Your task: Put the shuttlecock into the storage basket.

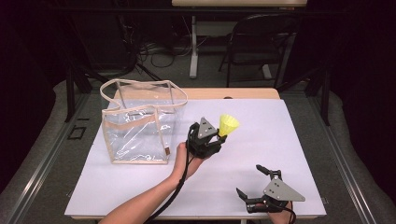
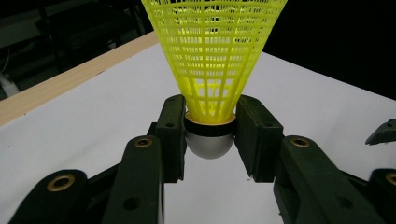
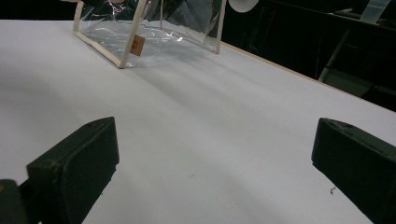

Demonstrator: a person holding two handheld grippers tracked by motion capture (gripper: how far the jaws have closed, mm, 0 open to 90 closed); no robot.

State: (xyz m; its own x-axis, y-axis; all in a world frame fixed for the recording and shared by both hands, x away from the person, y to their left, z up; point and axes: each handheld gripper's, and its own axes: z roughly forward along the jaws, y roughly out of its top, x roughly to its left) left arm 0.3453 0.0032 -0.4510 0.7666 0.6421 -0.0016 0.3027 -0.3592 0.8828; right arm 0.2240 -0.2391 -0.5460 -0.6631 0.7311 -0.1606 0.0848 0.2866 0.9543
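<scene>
Shuttlecock held above the bench, beside the clear bag.

My left hand-held gripper (image 2: 208,135) is clamped on the shuttlecock (image 2: 212,60) at its cork base, skirt up, right of the bag (image 1: 140,123). It looks very light; the mesh skirt would crush, so the firm, rounded cork is the place to hold. My right hand-held gripper (image 3: 212,163) rests open over the bench (image 1: 261,140).

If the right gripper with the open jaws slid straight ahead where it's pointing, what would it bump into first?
Probably the clear bag. The right gripper points across bare white table towards it, with nothing lying between, though depth is hard to judge.
</scene>
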